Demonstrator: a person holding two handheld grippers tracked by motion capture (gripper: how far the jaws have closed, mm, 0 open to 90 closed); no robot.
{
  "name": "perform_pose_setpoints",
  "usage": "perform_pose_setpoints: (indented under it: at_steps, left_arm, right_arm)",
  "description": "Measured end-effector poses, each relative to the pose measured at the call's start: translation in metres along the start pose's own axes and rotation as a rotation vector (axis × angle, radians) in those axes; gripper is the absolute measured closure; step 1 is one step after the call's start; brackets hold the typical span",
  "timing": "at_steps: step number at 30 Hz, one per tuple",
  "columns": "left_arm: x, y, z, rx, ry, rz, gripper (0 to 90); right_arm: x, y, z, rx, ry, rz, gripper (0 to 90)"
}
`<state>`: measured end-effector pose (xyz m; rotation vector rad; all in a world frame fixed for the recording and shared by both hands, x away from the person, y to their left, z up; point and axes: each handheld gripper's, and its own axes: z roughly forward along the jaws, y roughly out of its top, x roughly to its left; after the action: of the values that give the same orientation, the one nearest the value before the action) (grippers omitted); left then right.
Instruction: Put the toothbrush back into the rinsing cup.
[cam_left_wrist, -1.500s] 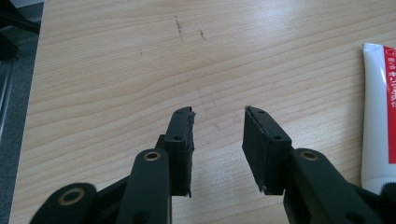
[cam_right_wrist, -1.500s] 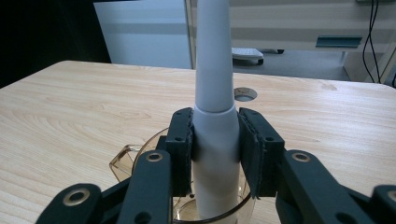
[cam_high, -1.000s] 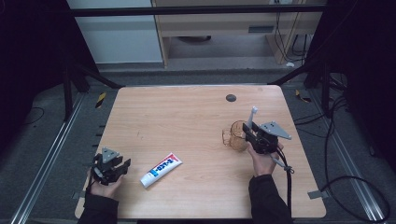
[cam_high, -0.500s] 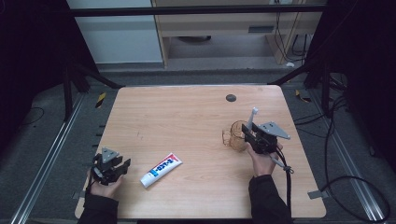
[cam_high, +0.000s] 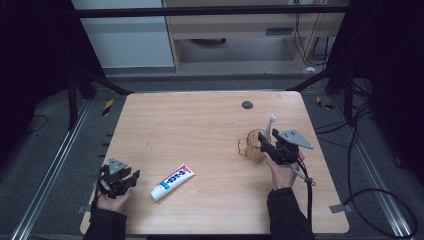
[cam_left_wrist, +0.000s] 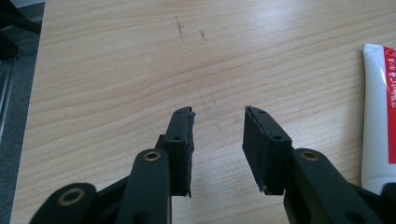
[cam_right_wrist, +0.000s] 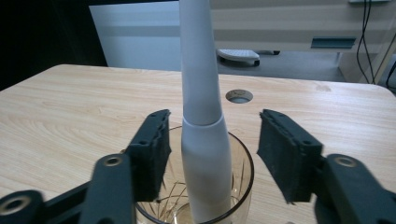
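— Right gripper view: electric toothbrush (cam_right_wrist: 201, 154) stands in the glass cup (cam_right_wrist: 243, 175); right gripper (cam_right_wrist: 212, 154) jaws just opened, clear of it.

— Smooth, probably slippery; grip its thick handle. Left gripper (cam_left_wrist: 218, 140) is open, empty.

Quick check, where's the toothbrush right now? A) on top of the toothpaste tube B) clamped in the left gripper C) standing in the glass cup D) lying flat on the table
C: the toothbrush stands upright in the glass cup, between the right gripper's open jaws, whose pads are clear of it.
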<state>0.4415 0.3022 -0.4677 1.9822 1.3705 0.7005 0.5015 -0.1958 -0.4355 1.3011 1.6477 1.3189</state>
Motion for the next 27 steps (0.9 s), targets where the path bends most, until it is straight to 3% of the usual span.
perform_pose_setpoints:
  at_steps: [10, 20, 25, 27]
  left_arm:
    - [0.000, 0.000, -0.001, -0.002, 0.001, -0.001, 62.5]
    - [0.000, 0.000, -0.001, -0.005, 0.000, -0.004, 62.4]
    - [0.000, 0.000, -0.001, -0.006, 0.000, -0.003, 62.3]
    - [0.000, 0.000, -0.001, -0.005, -0.001, -0.003, 62.4]
  right_arm:
    - [0.001, 0.005, -0.011, 0.058, -0.001, -0.037, 28.1]
    - [0.003, 0.006, -0.028, 0.083, 0.019, -0.059, 24.5]
    - [0.005, 0.001, -0.041, 0.095, 0.034, -0.089, 23.4]
    - [0.004, -0.002, -0.047, 0.101, 0.042, -0.080, 23.4]
